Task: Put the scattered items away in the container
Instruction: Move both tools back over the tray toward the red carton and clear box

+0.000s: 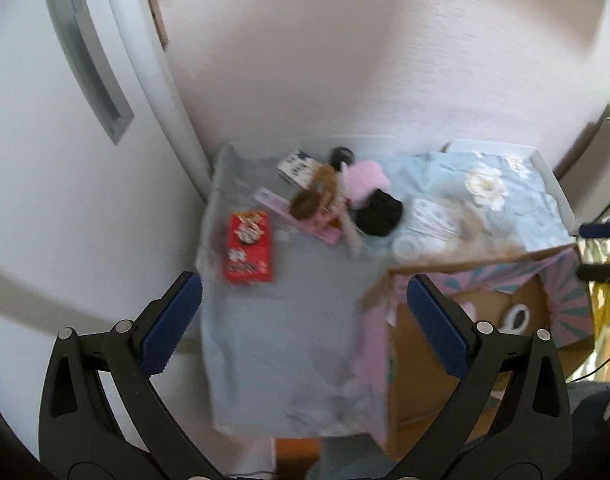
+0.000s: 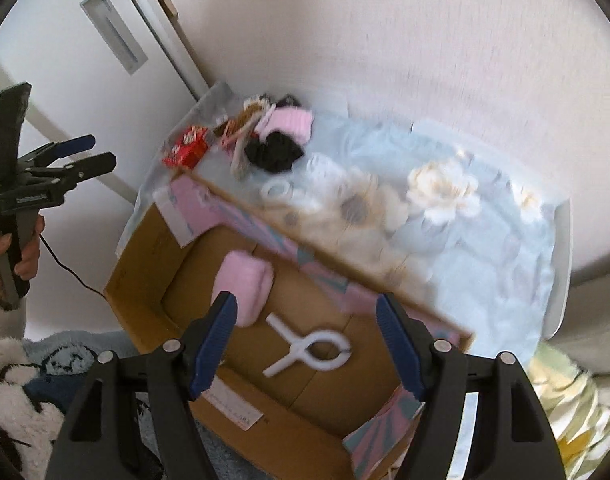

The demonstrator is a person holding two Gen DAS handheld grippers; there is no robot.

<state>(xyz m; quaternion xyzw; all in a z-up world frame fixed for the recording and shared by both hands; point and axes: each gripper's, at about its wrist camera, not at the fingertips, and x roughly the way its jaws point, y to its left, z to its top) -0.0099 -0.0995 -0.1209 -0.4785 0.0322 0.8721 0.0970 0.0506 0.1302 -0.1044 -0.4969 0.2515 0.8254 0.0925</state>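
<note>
The surface [image 2: 485, 240], draped in a pale blue floral cloth, carries an open cardboard box [image 2: 145, 264] at its near edge. The box contains a pink pouch [image 2: 245, 280] and a white clip [image 2: 305, 350]. Beyond the box lie a red carton [image 1: 249, 249] and a black cloth [image 1: 379, 212]. Left tongs [image 1: 305, 292] and right tongs [image 2: 307, 316] are both released and grasp nothing.

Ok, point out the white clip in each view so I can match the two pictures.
Left wrist view: the white clip shows at the right, partly hidden, on the floor of the cardboard box.
Right wrist view: it lies low in the centre, flat on the box floor, beside a pink pouch.
Shared landmark: the red packet on the blue cloth beyond the box.
</note>
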